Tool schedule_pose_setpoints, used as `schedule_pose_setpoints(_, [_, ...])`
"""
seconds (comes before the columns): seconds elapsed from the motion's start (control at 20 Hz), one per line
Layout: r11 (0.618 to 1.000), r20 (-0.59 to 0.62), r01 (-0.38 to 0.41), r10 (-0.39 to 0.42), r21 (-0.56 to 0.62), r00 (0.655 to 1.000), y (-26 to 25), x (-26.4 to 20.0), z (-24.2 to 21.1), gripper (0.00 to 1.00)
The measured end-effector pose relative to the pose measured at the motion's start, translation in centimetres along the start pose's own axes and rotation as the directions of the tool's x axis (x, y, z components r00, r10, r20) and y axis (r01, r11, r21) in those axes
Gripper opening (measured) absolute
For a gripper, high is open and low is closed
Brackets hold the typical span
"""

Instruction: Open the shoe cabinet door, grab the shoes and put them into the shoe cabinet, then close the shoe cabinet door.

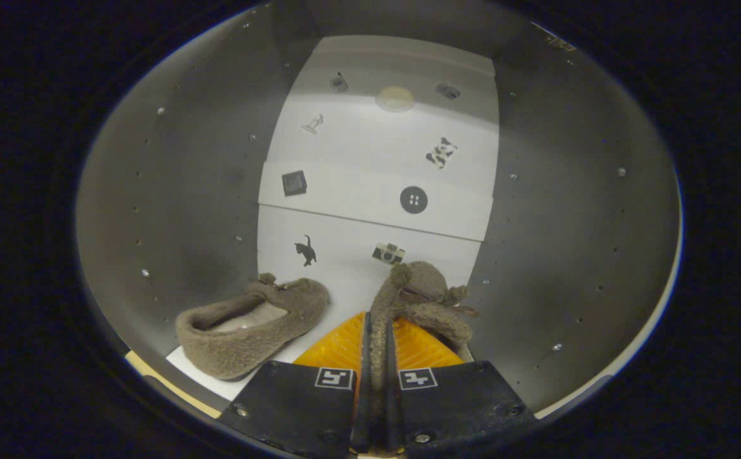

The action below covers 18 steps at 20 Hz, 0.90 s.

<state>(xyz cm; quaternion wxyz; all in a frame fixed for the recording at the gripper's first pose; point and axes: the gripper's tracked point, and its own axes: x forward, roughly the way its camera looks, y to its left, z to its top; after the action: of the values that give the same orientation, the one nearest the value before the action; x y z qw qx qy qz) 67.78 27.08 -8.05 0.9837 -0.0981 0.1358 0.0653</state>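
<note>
Pinching fuzzy slipper in tongs, inside cabinet

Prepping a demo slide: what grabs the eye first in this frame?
The fuzzy brown slipper pinched by its rim between the gripper fingers, held inside the cabinet. Next, its mate already resting on the cabinet floor just ahead and to the side of the fingers. Beyond both, the white back panel dotted with small stickers, such as a cat and a button.
</note>
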Motion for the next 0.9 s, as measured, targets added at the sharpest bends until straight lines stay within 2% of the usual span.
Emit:
schedule_pose_setpoints(0.15, [1.000, -0.080, 0.000, -0.003, -0.031, 0.997, 0.0, 1.6, -1.8, 0.14])
schedule_pose_setpoints(0.2, [1.000, -0.073, 0.001, -0.003, -0.021, 0.997, 0.1, 1.8, -1.7, 0.14])
schedule_pose_setpoints(0.3, [1.000, -0.062, 0.016, -0.016, 0.002, 0.998, -0.1, 1.8, -1.4, 0.30])
schedule_pose_setpoints(0.4, [0.999, -0.060, -0.007, 0.010, 0.047, 0.998, 0.7, 1.0, -1.3, 0.49])
schedule_pose_setpoints(0.5, [0.996, -0.057, -0.001, 0.005, 0.084, 0.998, 0.7, 0.0, -1.2, 0.55])
schedule_pose_setpoints(0.55, [0.995, -0.045, 0.011, -0.007, 0.098, 0.999, 0.5, -0.6, -1.0, 0.67])
schedule_pose_setpoints(0.65, [0.991, -0.020, 0.026, -0.023, 0.130, 1.000, 0.7, -1.8, -1.1, 0.83])
schedule_pose_setpoints(0.75, [0.988, -0.027, 0.048, -0.044, 0.150, 0.999, 0.7, -3.3, -1.9, 0.94])
schedule_pose_setpoints(0.9, [0.985, 0.023, 0.041, -0.045, 0.168, 0.999, 1.3, -6.7, -1.9, 0.97])
